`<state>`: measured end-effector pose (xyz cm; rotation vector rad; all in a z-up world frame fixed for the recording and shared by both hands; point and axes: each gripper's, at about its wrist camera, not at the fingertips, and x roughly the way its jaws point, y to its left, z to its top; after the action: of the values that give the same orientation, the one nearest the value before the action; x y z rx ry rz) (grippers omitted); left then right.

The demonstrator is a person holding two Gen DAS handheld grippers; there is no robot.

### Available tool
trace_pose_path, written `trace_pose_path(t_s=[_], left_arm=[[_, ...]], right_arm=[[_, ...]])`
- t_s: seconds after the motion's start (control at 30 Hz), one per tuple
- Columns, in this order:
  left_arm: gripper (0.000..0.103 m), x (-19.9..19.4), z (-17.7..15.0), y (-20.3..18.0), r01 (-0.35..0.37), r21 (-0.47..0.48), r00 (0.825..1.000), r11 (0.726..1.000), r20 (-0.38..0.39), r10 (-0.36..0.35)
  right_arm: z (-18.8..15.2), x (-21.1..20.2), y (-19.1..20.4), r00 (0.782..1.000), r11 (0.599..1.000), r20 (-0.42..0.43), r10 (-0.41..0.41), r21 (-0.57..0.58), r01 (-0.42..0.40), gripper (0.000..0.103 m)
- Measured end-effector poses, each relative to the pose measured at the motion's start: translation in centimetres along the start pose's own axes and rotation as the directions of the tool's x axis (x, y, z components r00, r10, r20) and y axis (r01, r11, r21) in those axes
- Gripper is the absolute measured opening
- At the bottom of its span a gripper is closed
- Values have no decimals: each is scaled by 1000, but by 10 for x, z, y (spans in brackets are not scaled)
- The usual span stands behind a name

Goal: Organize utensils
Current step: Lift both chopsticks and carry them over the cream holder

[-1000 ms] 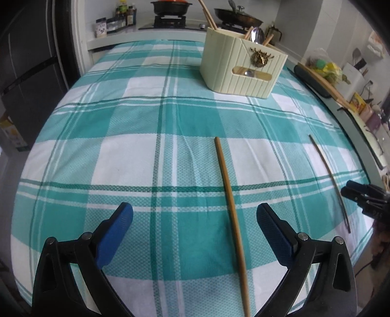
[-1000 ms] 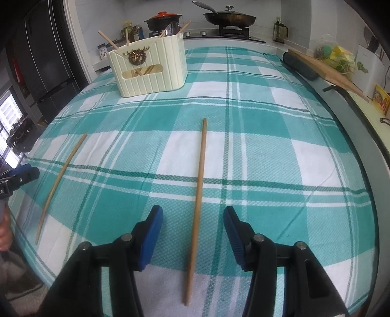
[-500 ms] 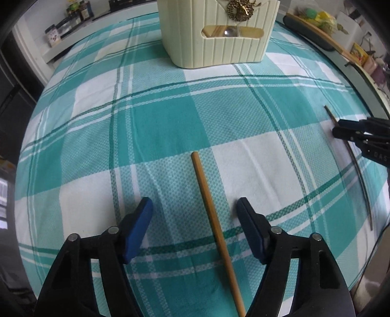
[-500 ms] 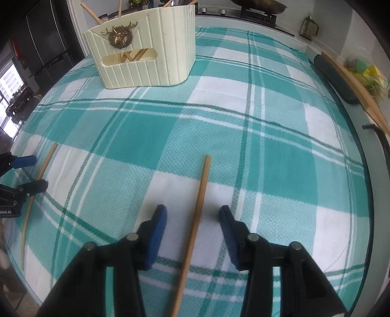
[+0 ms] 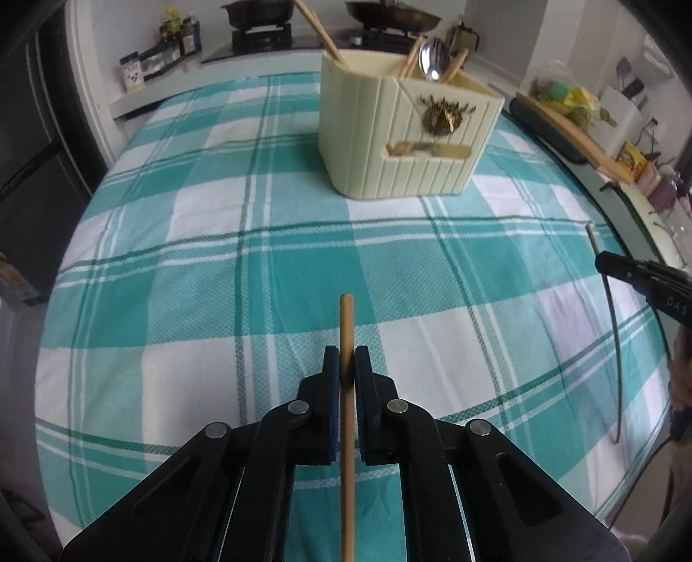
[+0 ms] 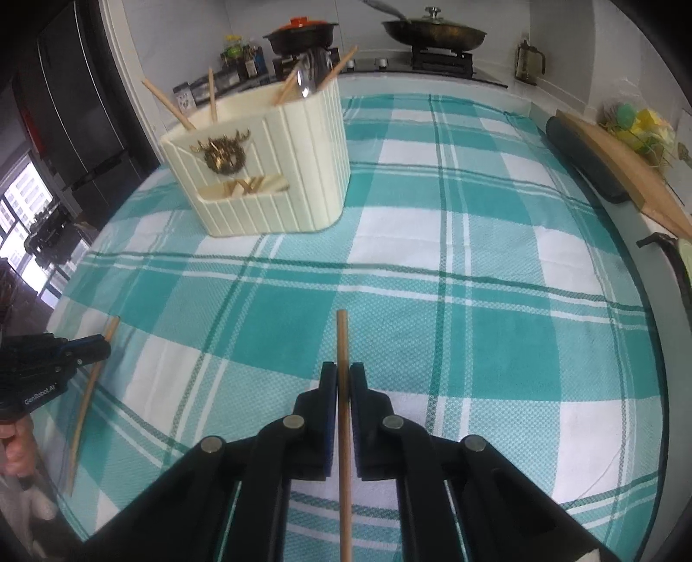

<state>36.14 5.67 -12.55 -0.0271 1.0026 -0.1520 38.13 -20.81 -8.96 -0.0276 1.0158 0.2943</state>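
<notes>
The left gripper (image 5: 346,365) is seen clamped on a wooden chopstick (image 5: 346,328), whose tip stands out past the blue pads (image 5: 331,367); its jaws have just been closing, and the stick is now pressed between them. In the same way the right gripper (image 6: 344,380) is clamped on a second chopstick (image 6: 341,341), its jaws also having just been closing around the stick. Both are held over a teal and white checked tablecloth (image 5: 173,268). A cream ribbed utensil holder (image 5: 402,142) stands on the cloth farther away, well apart from both grippers. In the left wrist view a metal spoon (image 5: 434,60) and wooden sticks are seen rising from the holder, and the tip of the right gripper is shown at the right edge with its dark-looking stick. In the right wrist view the other side of the holder is shown, with crossed sticks visible through its front slot, and the left gripper appears at the left edge with part of a hand (image 6: 15,445) below it. Only the right wrist view shows clearly the pot with a red lid (image 6: 300,32) and the lidded pan (image 6: 432,28) on the stove behind.
</notes>
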Motion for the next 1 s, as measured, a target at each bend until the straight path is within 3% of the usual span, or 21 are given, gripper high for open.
trace_pose_path(t_s=[0.13,0.27,0.43,0.6,0.7,0.77,0.87,0.9,0.93,1.0], left_arm=[[5,-52,6,2,41,-22,992,999,119,-38],[5,-98,12,1,76,-26,972,997,226,-69],[5,-139,29,-2,113,-23,935,993,339,-99],[4,-172,64,-6,133,-3,894,991,432,-118],[4,-184,88,-8,125,7,881,992,460,-114],[4,-188,98,-7,122,6,878,992,466,-111],[4,-189,99,-6,127,10,880,992,460,-117],[4,-187,97,-5,121,10,885,993,451,-112],[4,-184,94,-5,116,8,891,993,440,-108],[4,-176,87,-3,118,5,903,993,415,-109]], right_arm=[[2,-53,6,993,1000,117,31,-1,-32,6],[1,-104,15,971,999,233,48,-22,-44,6],[11,-145,28,932,998,360,49,-50,-33,5],[34,-168,39,877,998,478,43,-67,-12,5],[58,-174,42,858,997,512,46,-72,-11,5],[75,-171,43,870,997,490,48,-81,-10,5],[90,-147,41,932,995,359,37,-99,-2,7],[90,-132,39,953,994,300,29,-113,5,11],[87,-116,37,969,992,246,22,-125,9,26],[73,-83,30,986,991,164,16,-135,6,38]])
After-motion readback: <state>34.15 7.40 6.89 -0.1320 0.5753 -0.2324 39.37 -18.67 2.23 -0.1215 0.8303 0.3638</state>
